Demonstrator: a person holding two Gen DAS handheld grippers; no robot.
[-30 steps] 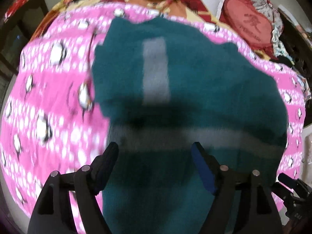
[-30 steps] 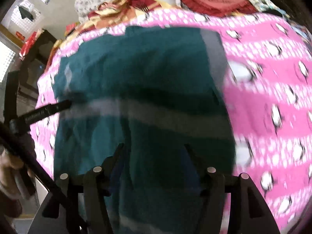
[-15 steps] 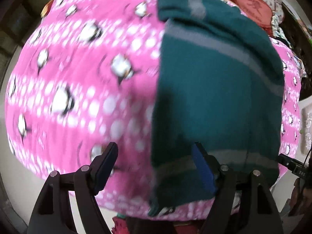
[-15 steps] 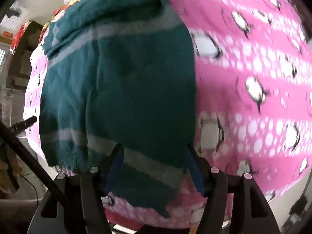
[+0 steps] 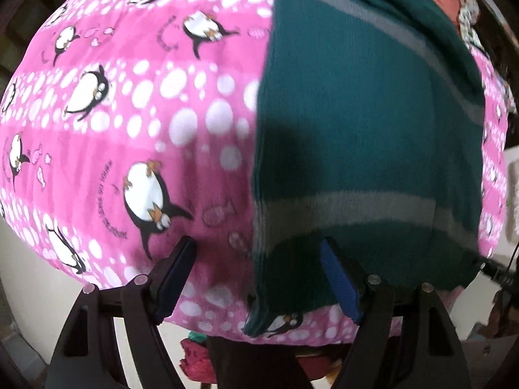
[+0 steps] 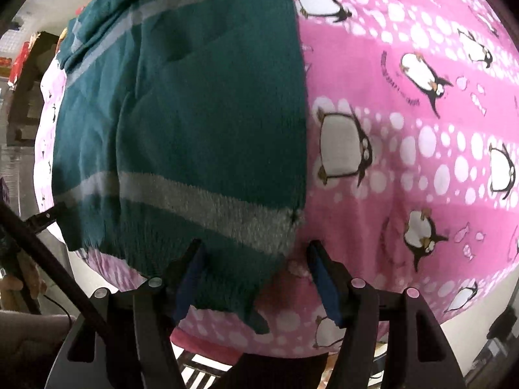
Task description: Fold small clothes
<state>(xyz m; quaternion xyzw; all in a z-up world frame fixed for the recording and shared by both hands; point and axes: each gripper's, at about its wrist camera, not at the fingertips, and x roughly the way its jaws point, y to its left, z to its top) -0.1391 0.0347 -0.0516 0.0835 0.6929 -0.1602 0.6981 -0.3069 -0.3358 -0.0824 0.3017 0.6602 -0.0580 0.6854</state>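
We find both jaws spread and empty: the left gripper (image 5: 258, 259) and right gripper (image 6: 254, 261) each straddle the green sweater's (image 5: 356, 129) near hem; its far end is cut off.

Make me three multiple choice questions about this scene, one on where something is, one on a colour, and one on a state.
1. Where does the dark green knitted garment lie?
A on the pink penguin-print blanket
B on a wooden chair
C in a basket

2. What colour are the garment's stripes?
A yellow
B grey
C red

3. How do the left tool and right tool stand?
A both shut on the garment
B one open, one shut
C both open, holding nothing

Answers: 1 A, pink blanket shows around the garment; 2 B, grey bands cross the knit; 3 C, a wide gap separates each tool's fingers.
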